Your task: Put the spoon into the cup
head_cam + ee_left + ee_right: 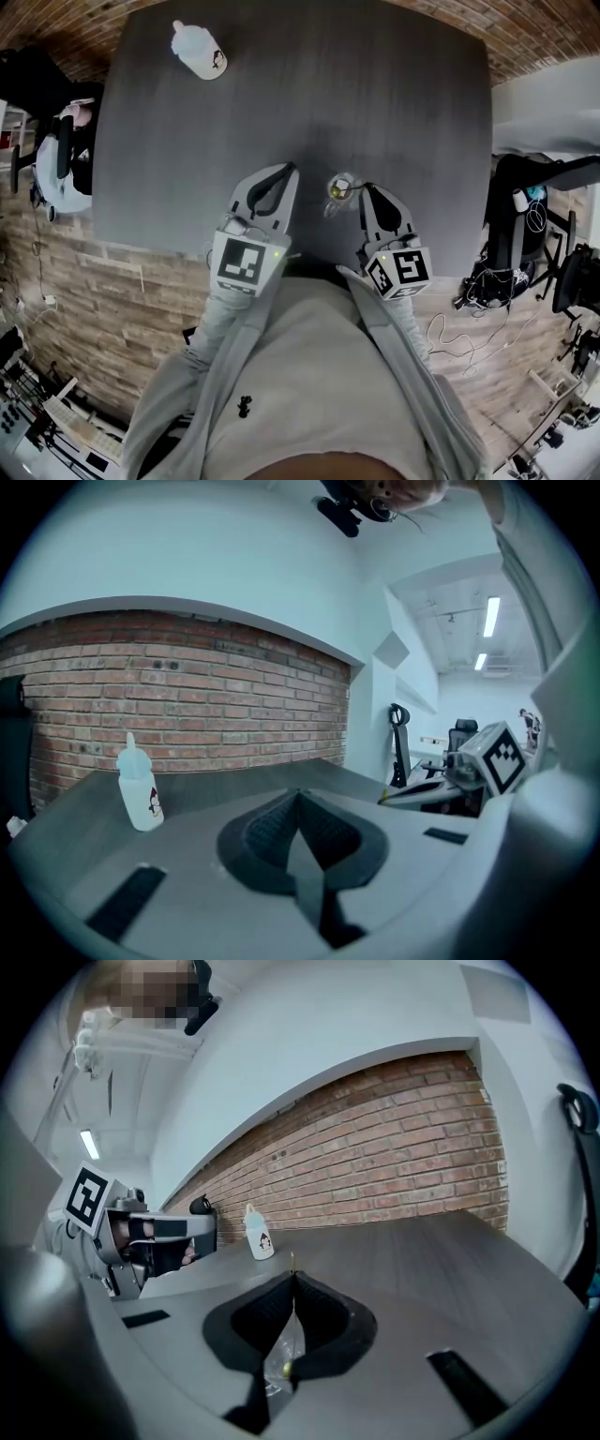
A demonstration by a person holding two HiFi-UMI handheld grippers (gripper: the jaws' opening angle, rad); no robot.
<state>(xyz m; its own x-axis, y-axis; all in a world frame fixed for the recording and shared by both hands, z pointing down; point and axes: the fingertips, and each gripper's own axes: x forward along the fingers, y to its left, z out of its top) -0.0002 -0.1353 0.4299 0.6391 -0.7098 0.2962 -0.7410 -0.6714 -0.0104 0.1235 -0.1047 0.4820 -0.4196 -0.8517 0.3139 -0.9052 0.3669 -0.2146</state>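
A: Status, big to small?
B: Grey table (394,112) under both. Left gripper (289,172): fingers pressed together, nothing between them. Bottle (199,51) stands well ahead of its tips, off to their left.
A: Right side?
B: Right gripper (367,189) is just beside the clear cup (338,188), which sits below its fingertips. Fingers pinch the spoon (287,1367) by the handle, upright (gold tip pokes above them), lower end inside the cup.

overhead, two low views; shared bottle (199,51) (139,791) (260,1239)
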